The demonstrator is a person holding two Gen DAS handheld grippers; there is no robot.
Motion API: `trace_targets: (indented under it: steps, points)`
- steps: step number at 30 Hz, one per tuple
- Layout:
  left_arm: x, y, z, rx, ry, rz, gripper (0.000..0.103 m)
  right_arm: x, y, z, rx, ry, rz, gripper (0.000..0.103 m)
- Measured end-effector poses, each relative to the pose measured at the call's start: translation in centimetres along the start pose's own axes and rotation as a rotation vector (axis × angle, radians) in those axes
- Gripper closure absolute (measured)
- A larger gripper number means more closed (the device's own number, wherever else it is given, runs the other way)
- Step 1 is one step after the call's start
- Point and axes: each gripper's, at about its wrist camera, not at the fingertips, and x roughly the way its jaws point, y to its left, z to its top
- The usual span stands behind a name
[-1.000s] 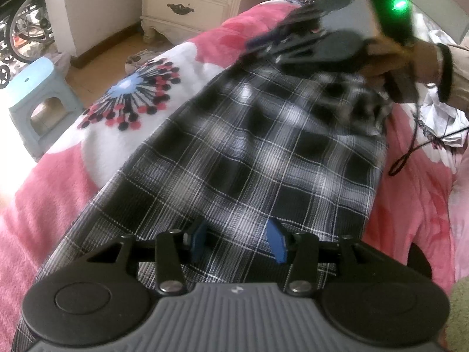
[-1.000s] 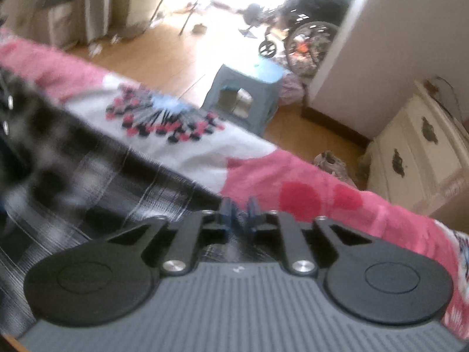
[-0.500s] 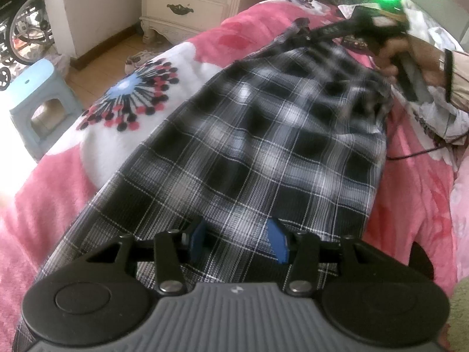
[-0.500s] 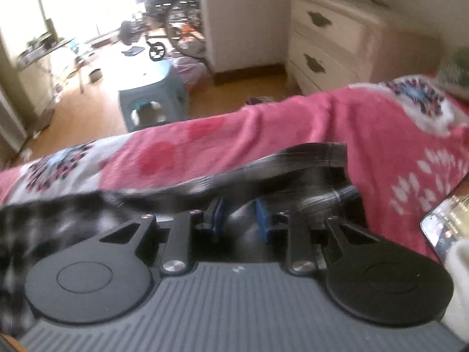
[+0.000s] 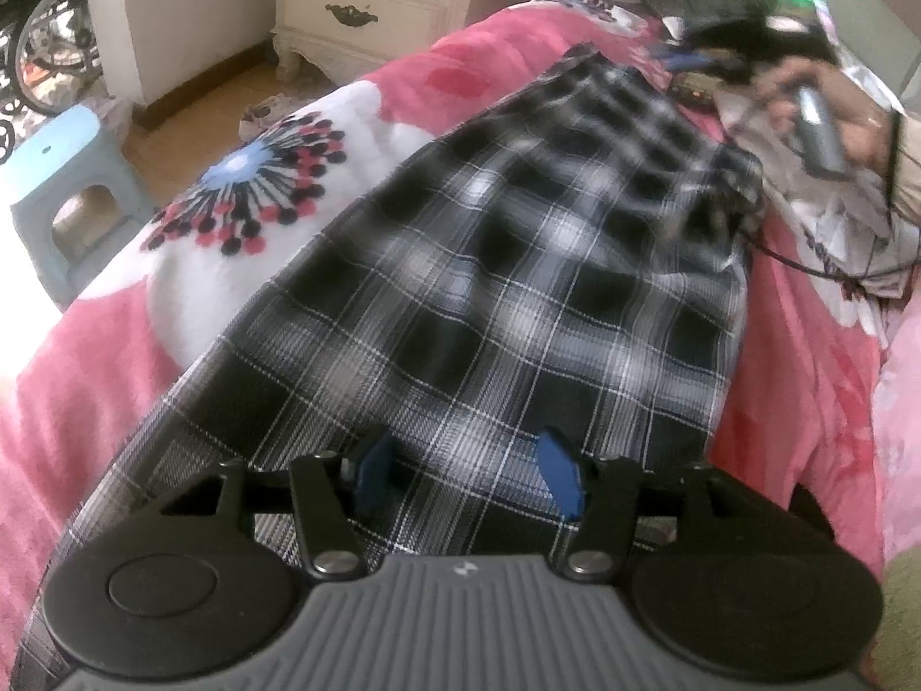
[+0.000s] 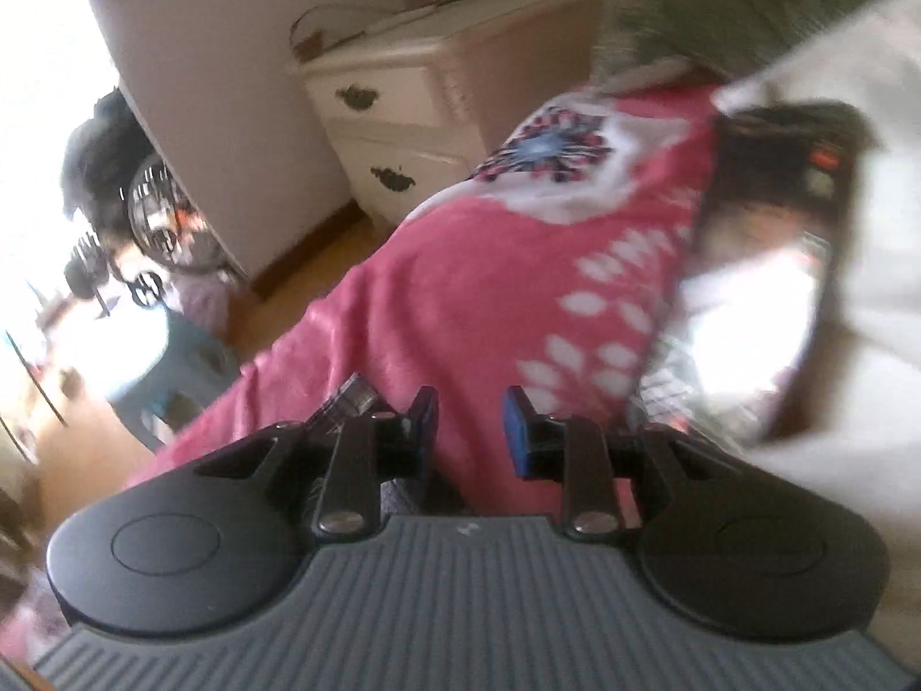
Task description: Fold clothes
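Lying lengthwise on the bed's pink floral blanket (image 5: 86, 380) was the plaid garment (image 5: 489, 288), black/white/grey check, spread fairly flat, its far end reaching toward the headboard side. Left of it, on the floor: a light-blue stool (image 5: 63, 184) w/ a wheel behind it, then a cream nightstand (image 5: 368, 6) against the wall.

Left tool (image 5: 466, 475) sat over the near end of the garment, jaws opening, blue pads apart w/ cloth showing between them; pads didn't look to be pressing on the fabric, nothing gripped.

Further right, at the garment's far right corner, a hand (image 5: 829, 109) held the right tool (image 6: 467, 429), blurred in the left wrist view, green light lit on top. In its own view the jaws stood partly apart w/ only pink blanket visible through the gap, so nothing held. That view was heavily blurred: nightstand at upper left-centre, a dark object w/ an orange spot (image 6: 806, 173) at right, and white fabric (image 6: 863, 288) filling the right edge; couldn't tell what that dark object was.
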Motion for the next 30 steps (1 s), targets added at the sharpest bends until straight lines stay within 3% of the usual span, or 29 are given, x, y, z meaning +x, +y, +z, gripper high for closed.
trace_targets:
  steps: [7,12,21,24,30]
  points:
    - [-0.3,0.2,0.1,-0.058,0.004,-0.011,0.045,-7.3,-2.9,-3.3,0.148,0.1,0.013,0.069]
    - [-0.7,0.1,0.0,-0.067,0.015,-0.005,0.045,-9.8,-4.9,-7.2,0.33,0.186,-0.009,0.068]
    - [-0.5,-0.2,-0.1,-0.064,0.024,0.003,0.043,-10.2,-9.0,-10.2,0.625,0.167,-0.054,0.072]
    - [-0.5,-0.2,-0.1,-0.062,0.025,0.003,0.042,-9.4,-9.5,-11.2,0.618,0.199,-0.075,0.079]
    - [-0.4,-0.3,0.0,-0.055,0.025,0.003,0.04,-8.5,-10.3,-12.1,0.67,0.172,-0.027,0.079]
